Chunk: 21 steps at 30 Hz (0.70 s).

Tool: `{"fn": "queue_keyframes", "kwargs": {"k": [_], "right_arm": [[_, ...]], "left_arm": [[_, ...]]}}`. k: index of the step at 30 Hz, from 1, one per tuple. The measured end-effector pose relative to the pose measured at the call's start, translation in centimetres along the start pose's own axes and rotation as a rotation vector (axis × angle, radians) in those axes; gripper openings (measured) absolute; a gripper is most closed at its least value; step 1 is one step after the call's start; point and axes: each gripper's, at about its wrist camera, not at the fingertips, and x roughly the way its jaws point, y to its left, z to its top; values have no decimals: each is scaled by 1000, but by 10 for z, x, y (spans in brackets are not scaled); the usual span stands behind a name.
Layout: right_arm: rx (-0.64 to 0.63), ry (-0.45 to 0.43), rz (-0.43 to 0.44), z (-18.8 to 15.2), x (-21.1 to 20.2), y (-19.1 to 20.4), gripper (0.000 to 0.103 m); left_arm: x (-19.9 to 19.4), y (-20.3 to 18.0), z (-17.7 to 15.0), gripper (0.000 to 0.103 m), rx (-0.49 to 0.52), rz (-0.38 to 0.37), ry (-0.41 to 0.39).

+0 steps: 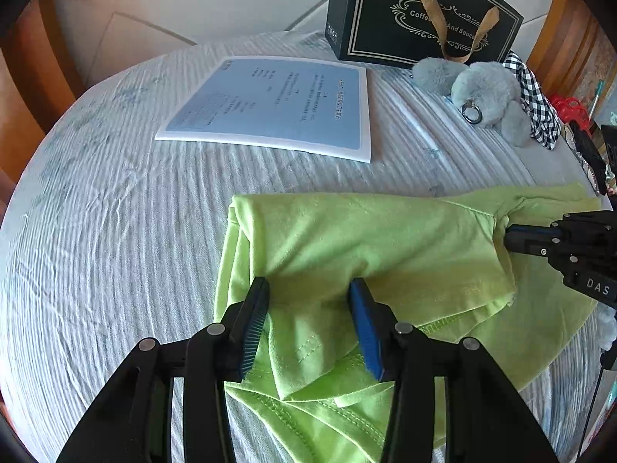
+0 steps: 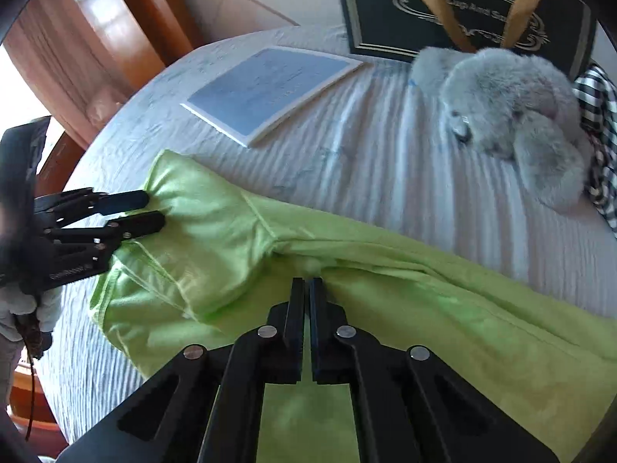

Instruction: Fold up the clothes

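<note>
A lime green shirt (image 1: 366, 239) lies partly folded on a round table with a grey striped cloth (image 1: 115, 212). My left gripper (image 1: 308, 289) is open, its blue pads astride a fold of the shirt's left part. My right gripper (image 2: 307, 281) is shut on a pinch of the green shirt (image 2: 385, 289) near its middle fold. The right gripper also shows at the right in the left wrist view (image 1: 513, 239); the left gripper shows at the left in the right wrist view (image 2: 150, 212).
A blue-covered booklet (image 1: 277, 104) lies at the back of the table. A dark gift bag (image 1: 420, 11), a grey plush toy (image 1: 486, 96) and a checked cloth (image 1: 536, 100) stand at the back right. Wooden chairs (image 1: 34, 77) surround the table.
</note>
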Motion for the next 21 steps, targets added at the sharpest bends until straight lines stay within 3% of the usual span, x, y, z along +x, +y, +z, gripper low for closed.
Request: {"fn": "queue_keyframes", "kwargs": {"k": [4, 7, 13, 15, 18, 21], "right_arm": [[92, -54, -12, -26, -43, -35, 4], [192, -86, -62, -56, -78, -66, 5], [375, -103, -152, -123, -132, -121, 10], [396, -92, -166, -138, -142, -129, 12], [380, -93, -161, -145, -147, -124, 30], [311, -103, -120, -137, -145, -105, 34]], "left_arm": [[-23, 13, -12, 46, -99, -11, -28], [-36, 13, -25, 51, -112, -13, -32], [-39, -5, -42, 52, -111, -33, -17], [-38, -7, -46, 54, -121, -24, -10], [-38, 5, -55, 56, -188, -26, 6], [-39, 16, -63, 59, -242, -19, 21]]}}
